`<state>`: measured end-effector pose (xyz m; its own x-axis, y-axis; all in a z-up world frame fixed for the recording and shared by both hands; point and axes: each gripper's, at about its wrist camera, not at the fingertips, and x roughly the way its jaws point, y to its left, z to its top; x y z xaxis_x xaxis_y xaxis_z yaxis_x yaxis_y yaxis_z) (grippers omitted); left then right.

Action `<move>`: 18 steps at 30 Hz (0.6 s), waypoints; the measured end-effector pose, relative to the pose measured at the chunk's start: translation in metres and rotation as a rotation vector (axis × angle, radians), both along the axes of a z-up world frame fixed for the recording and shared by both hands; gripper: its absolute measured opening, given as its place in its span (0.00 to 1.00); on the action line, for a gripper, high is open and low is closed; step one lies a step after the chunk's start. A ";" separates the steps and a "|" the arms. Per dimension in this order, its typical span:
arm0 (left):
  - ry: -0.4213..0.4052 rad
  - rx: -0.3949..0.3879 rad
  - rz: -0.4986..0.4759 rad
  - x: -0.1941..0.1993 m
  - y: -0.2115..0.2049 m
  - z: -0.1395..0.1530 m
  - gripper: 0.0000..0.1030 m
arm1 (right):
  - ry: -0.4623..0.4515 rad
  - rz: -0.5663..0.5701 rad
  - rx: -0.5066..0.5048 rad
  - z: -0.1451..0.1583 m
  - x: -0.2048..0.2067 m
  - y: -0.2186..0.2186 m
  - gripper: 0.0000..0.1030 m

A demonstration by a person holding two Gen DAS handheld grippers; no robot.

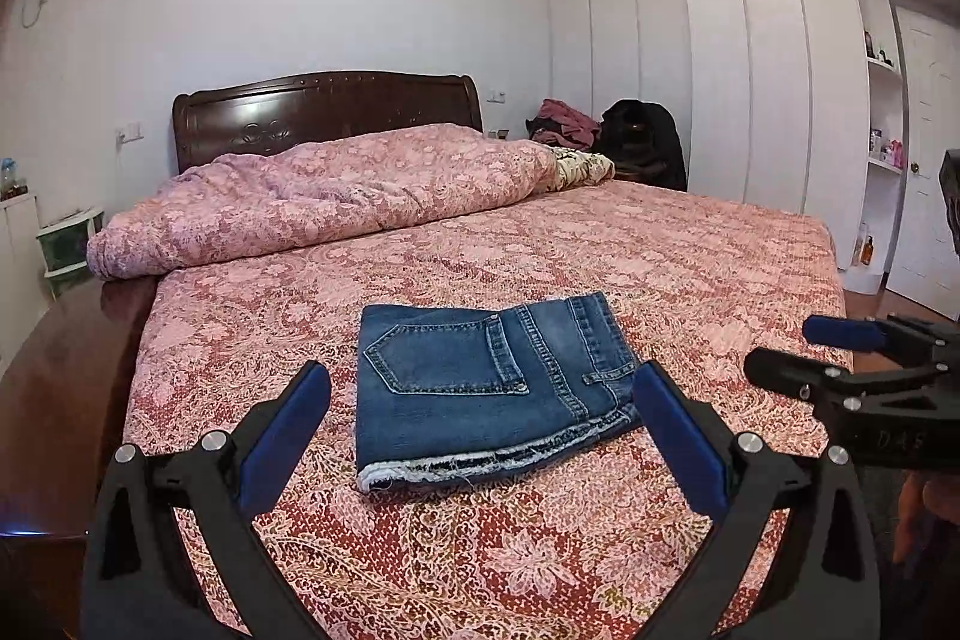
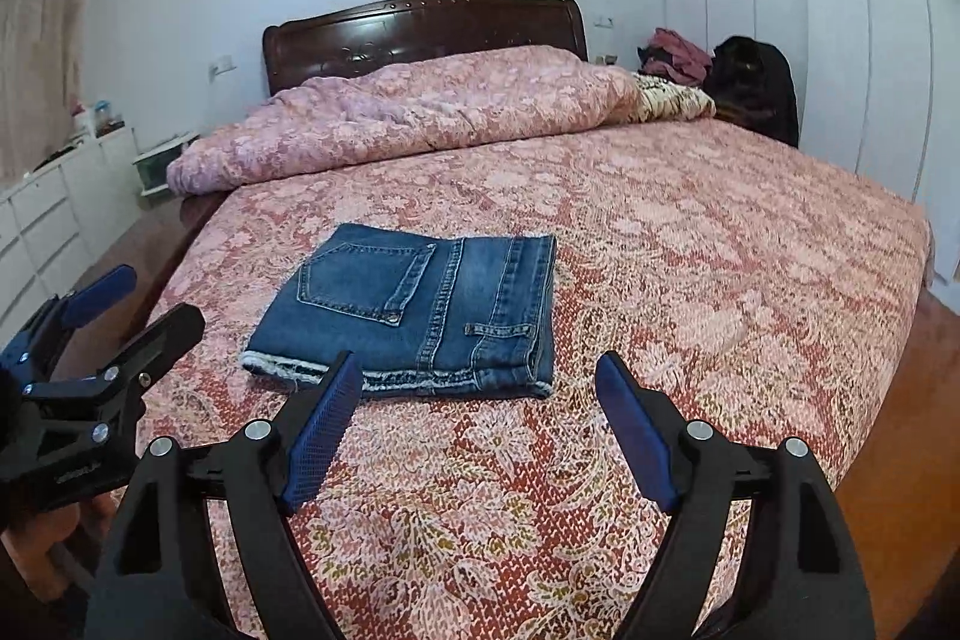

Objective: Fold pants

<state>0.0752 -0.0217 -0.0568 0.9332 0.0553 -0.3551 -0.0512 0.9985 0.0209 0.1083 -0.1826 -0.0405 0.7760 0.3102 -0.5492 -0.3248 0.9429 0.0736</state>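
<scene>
Rolled duvet [image 1: 312, 196] beyond folded jeans [image 1: 486, 382]

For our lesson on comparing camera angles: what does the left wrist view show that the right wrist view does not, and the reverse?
Only the left wrist view shows the open shelves and the door at the right. Only the right wrist view shows the white drawers at the left. Both show the folded jeans lying on the patterned bedspread, the rolled quilt, the dark headboard, and the left gripper and right gripper open, apart from the jeans.

White walls, white wardrobe [image 1: 738, 58] (tall doors), dark wooden headboard [image 1: 327, 109].
</scene>
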 end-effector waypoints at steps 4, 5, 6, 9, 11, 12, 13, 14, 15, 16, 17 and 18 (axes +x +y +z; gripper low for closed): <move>-0.015 -0.034 -0.002 -0.002 0.005 -0.001 0.98 | -0.027 -0.011 -0.007 0.001 0.000 -0.002 0.77; -0.018 -0.038 0.002 -0.003 0.006 -0.001 0.98 | -0.040 -0.014 -0.003 0.002 -0.001 -0.004 0.77; -0.022 -0.041 0.005 -0.003 0.007 -0.001 0.98 | -0.049 -0.016 0.000 0.004 -0.002 -0.005 0.77; -0.031 -0.054 0.006 -0.003 0.010 -0.001 0.98 | -0.094 -0.011 0.010 0.010 -0.008 -0.008 0.77; -0.043 -0.058 -0.008 -0.004 0.010 0.000 0.98 | -0.100 -0.002 0.012 0.014 -0.012 -0.008 0.77; -0.049 -0.060 -0.025 -0.005 0.009 0.000 0.98 | -0.102 0.007 0.008 0.014 -0.014 -0.008 0.77; -0.057 -0.058 -0.041 -0.005 0.008 0.000 0.98 | -0.106 0.018 -0.003 0.014 -0.017 -0.007 0.77; -0.061 -0.051 -0.050 -0.005 0.006 -0.001 0.98 | -0.109 0.028 -0.013 0.015 -0.020 -0.006 0.77; -0.059 -0.045 -0.053 -0.005 0.004 -0.001 0.98 | -0.111 0.036 -0.009 0.017 -0.022 -0.006 0.77; -0.052 -0.045 -0.065 -0.003 0.002 -0.002 0.98 | -0.115 0.038 -0.007 0.018 -0.024 -0.006 0.77; -0.045 -0.045 -0.068 -0.002 0.001 -0.003 0.98 | -0.124 0.033 -0.020 0.020 -0.026 -0.006 0.77; -0.041 -0.043 -0.061 -0.001 0.001 -0.004 0.98 | -0.125 0.034 -0.022 0.020 -0.027 -0.006 0.77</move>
